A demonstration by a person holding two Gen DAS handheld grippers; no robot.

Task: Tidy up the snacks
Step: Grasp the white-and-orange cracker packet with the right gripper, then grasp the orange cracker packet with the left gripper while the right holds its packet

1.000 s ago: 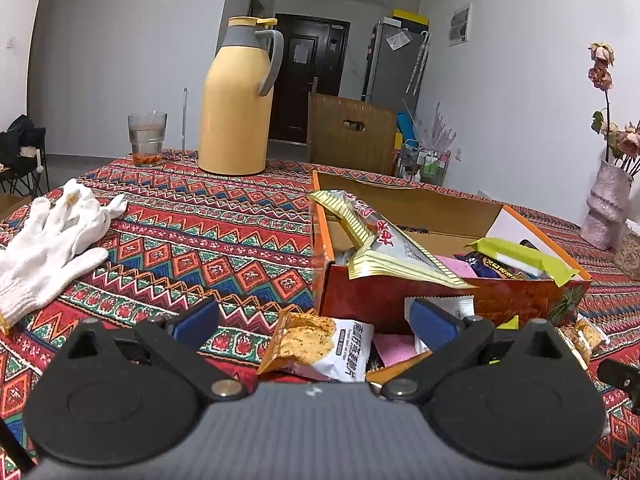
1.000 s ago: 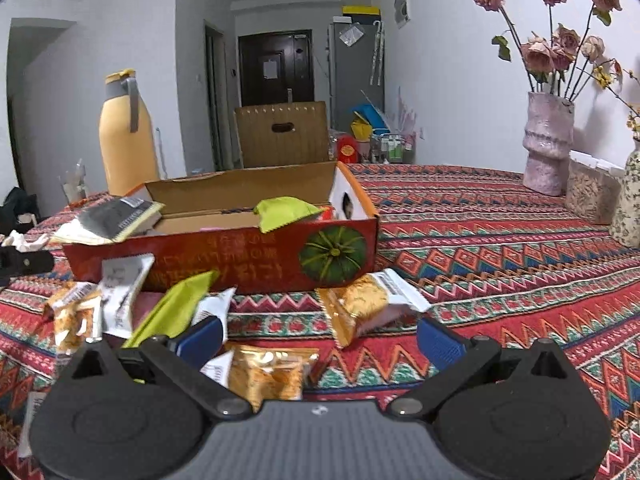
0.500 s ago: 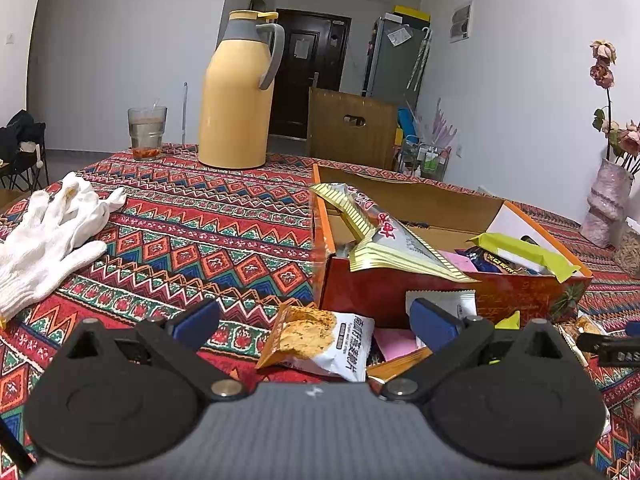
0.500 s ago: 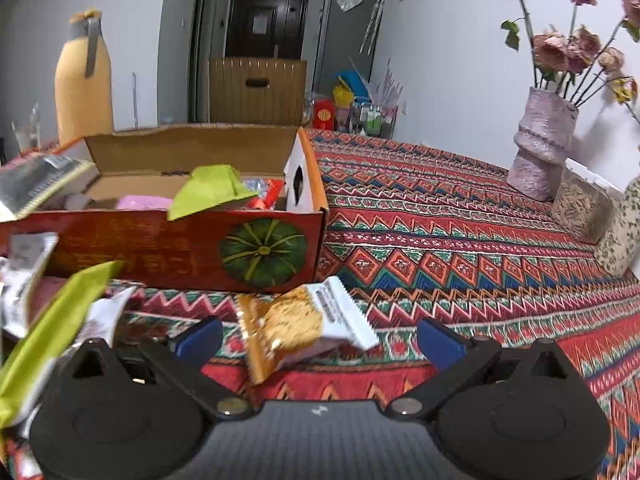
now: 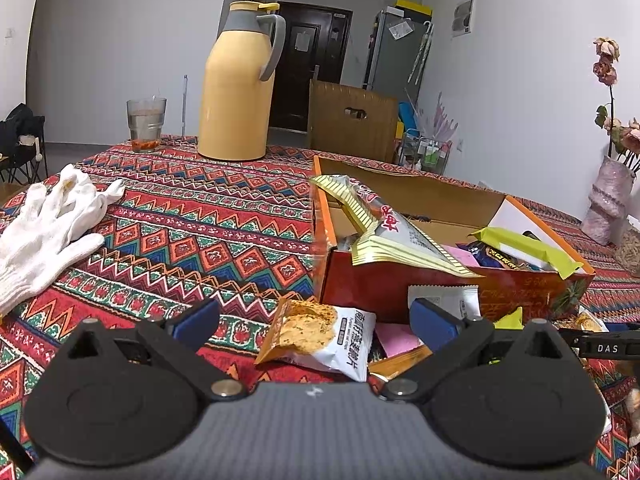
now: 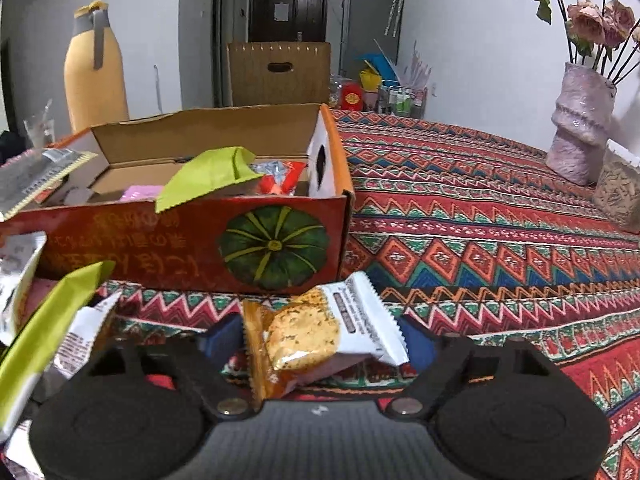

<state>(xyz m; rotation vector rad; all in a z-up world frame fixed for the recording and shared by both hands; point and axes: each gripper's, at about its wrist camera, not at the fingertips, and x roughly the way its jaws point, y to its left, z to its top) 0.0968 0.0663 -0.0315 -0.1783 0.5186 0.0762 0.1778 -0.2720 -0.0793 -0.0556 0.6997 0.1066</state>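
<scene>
Moved in, the right gripper's [image 6: 320,340] closing fingers now flank the cracker packet [image 6: 320,336].

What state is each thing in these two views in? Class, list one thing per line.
Orange cardboard box with pumpkin print: open, holding snacks.
White-and-orange cracker packet: sealed, lying between the right gripper jaws, which are closing.
Left gripper: open, holding nothing.
Yellow thermos jug: upright, lid shut.
Clear drinking glass: upright, partly filled.
White cotton glove: lying flat.

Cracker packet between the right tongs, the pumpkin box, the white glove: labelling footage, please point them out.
Cracker packet [image 6: 308,336], right wrist view, cracker picture.
Pumpkin box [image 6: 276,244], right wrist view, pumpkin print.
White glove [image 5: 44,236], left wrist view, palm.
</scene>
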